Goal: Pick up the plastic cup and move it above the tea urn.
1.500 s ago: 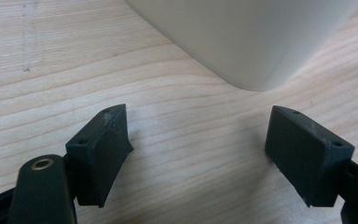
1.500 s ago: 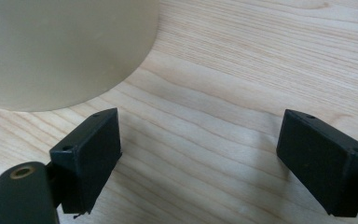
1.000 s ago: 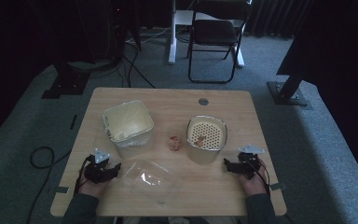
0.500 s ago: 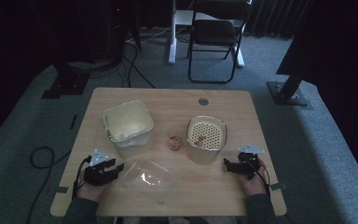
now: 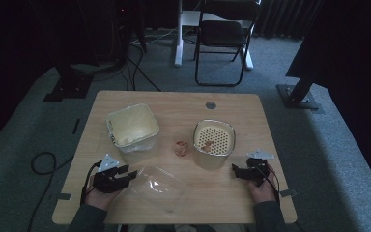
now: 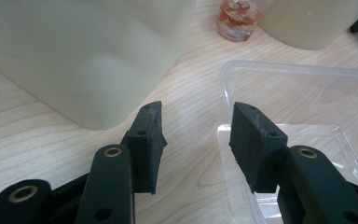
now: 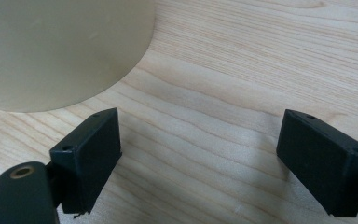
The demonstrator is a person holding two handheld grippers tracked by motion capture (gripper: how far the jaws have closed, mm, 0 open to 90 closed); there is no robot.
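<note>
- My left tongs (image 5: pixel 131 175) sit near the tabletop's near left corner, with the jaws pointing toward the clear plastic tray (image 5: pixel 159 186).
- In the left gripper view the left tongs (image 6: pixel 196 140) straddle the tray's near rim (image 6: pixel 223 135): one jaw stands over the tray's inside, the other over bare wood outside it.
- The jaws have just been closing, and they stand partly closed with a gap between them; I see no pad pressing the rim, so I count the left tongs as released.
- My right tongs (image 5: pixel 235 170) rest near the tabletop's near right corner, held in my right hand (image 5: pixel 261 186).
- In the right gripper view the right tongs (image 7: pixel 200 154) gape wide over bare wood, released, with nothing between the jaws.
- The clear plastic tray lies by the near edge of the tabletop (image 5: pixel 270 111), left of the middle, just beside the left tongs.
- A square cream tub (image 5: pixel 132 127) stands behind the tray, toward the left edge; it looms pale just beyond the left jaws (image 6: pixel 84 56).
- A round cream container with a perforated insert (image 5: pixel 214 140) stands right of centre, close to the right tongs.
- A small clear cup with reddish contents (image 5: pixel 181 148) sits between the tub and the round container.
</note>
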